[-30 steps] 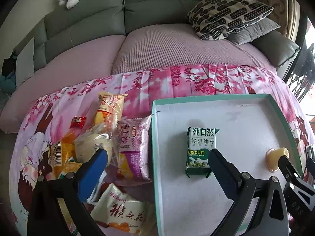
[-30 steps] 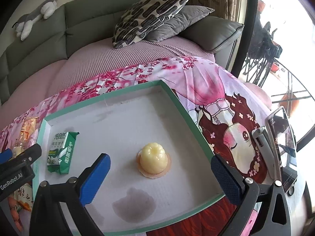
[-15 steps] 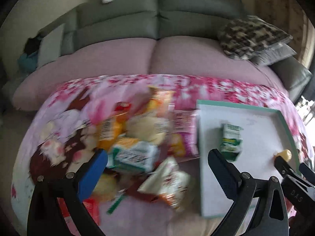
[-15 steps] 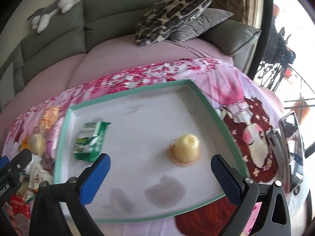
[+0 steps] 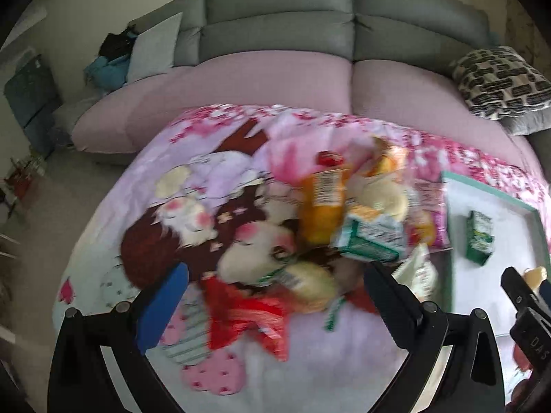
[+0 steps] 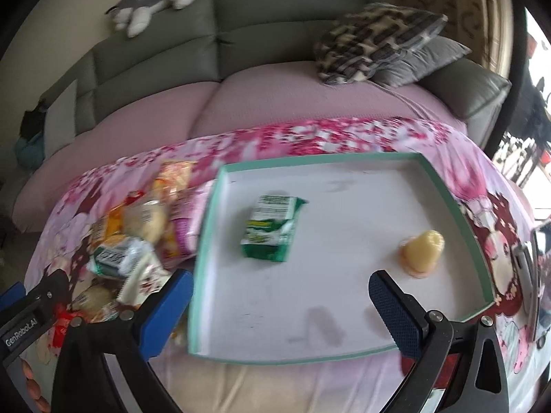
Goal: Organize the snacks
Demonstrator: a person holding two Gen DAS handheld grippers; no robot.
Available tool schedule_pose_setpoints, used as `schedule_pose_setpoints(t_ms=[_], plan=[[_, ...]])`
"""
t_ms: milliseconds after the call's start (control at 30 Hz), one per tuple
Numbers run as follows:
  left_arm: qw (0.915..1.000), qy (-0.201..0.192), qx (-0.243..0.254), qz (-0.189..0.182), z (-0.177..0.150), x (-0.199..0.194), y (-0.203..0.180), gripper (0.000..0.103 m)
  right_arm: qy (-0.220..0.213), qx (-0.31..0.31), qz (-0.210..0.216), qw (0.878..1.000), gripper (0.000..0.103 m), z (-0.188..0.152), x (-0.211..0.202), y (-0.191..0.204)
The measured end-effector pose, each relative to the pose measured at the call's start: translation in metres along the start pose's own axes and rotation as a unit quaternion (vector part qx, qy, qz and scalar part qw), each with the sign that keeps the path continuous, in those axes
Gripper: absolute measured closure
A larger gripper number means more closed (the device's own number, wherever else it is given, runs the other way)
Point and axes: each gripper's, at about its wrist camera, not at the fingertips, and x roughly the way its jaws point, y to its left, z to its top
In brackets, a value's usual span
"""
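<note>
A teal-rimmed white tray (image 6: 444,186) lies on a pink patterned cloth. In it sit a green biscuit pack (image 6: 272,227) and a yellow jelly cup (image 6: 423,251). Left of the tray is a heap of snack packets (image 5: 344,227), among them an orange pack (image 5: 322,206), a green-and-white pack (image 5: 370,239) and a red wrapper (image 5: 248,316). My left gripper (image 5: 272,301) is open over the near part of the heap, holding nothing. My right gripper (image 6: 280,301) is open above the tray's near edge, empty. The tray (image 5: 458,179) shows at the left wrist view's right side.
A grey sofa (image 6: 275,34) with pink seat cushions runs behind the cloth. Patterned and grey pillows (image 6: 382,38) lie at its right end, a plush toy (image 6: 155,3) on the backrest. A phone (image 6: 532,268) rests on the cloth right of the tray.
Both grippers have swung left. The left one left the tray and now faces the snack heap; the right one moved from the jelly cup toward the tray's middle. Both stayed open.
</note>
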Motion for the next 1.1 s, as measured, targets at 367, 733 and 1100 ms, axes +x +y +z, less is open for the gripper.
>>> schedule_pose_setpoints(t_ms=[367, 733, 1100], plan=[[0.9945, 0.01, -0.098, 0.038, -0.004, -0.001, 0.096, 0.001, 0.015, -0.053, 0.071, 0.996, 0.0, -0.011, 0.001, 0.067], [0.9924, 0.038, -0.117, 0.003, -0.011, 0.014, 0.112, 0.001, 0.04, -0.097, 0.104, 0.989, 0.0, -0.031, 0.009, 0.121], [0.9913, 0.094, -0.069, -0.062, -0.022, 0.05, 0.065, 0.001, 0.069, -0.103, 0.084, 0.989, 0.0, -0.038, 0.03, 0.121]])
